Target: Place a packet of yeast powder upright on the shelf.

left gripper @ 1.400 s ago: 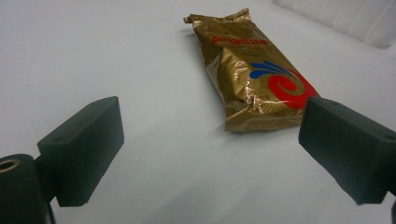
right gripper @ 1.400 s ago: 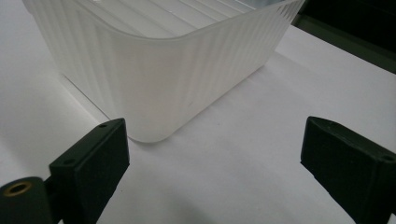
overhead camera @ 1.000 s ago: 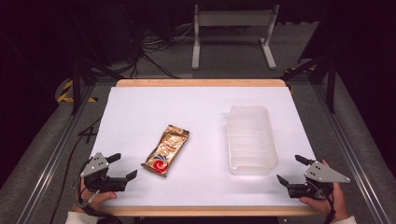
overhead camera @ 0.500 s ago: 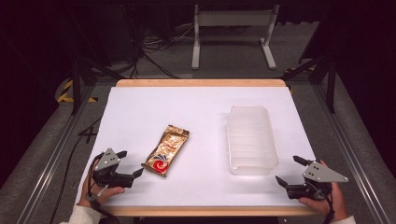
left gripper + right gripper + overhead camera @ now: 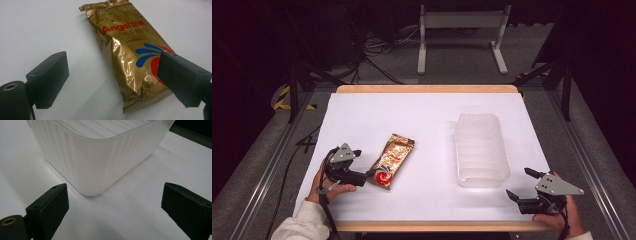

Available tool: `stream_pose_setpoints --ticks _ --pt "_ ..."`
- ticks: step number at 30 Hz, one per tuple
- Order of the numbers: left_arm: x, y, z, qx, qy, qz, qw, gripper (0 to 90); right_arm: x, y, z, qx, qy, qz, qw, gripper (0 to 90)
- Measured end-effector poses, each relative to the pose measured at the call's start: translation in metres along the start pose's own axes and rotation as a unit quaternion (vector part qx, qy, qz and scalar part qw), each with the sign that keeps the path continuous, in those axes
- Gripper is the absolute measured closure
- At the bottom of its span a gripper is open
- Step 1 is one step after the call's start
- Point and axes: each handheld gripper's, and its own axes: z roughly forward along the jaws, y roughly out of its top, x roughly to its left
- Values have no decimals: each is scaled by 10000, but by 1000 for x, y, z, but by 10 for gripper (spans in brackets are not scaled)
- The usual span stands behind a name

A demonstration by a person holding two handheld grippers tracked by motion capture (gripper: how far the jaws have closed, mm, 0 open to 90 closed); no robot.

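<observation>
Left gripper [image 5: 112,75], jaws wide at the crinkly gold foil packet's [image 5: 130,57] near end, should straddle it squarely, then pinch gently.

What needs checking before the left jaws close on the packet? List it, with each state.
1. Left gripper open: ok.
2. Packet between the jaws: not ok; one jaw overlaps its lower end, most of it lies ahead.
3. Packet flat on the table: ok.
4. Container upright and empty: ok.
5. Right gripper open, apart from the container: ok.
6. Jaw contact with the packet: cannot tell.
</observation>
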Motion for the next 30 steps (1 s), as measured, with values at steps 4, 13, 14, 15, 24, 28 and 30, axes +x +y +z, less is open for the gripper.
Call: stream_pose_setpoints --ticks 4,13,14,15,24,28,30 --pt "2 10 6 0 -48 -2 10000 117 0 -1 0 -13 -9 -23 10000 82" --pt "9 32 23 -24 -155 44 9999 102 1 -1 1 17 48 -59 10000 81" --pt "10 34 25 -42 -154 58 9999 102 1 -1 1 21 46 -69 10000 82" --pt "11 37 27 -74 -148 76 9998 102 1 -2 1 32 42 -63 10000 81" --pt "22 58 57 145 -237 -106 9996 109 1 -3 1 71 36 -54 10000 82" --pt "28 64 70 226 -286 -200 9991 124 1 -4 1 93 9 -65 9999 82" --pt "31 68 76 273 -253 -214 9991 127 0 -5 1 77 18 -49 10000 82"
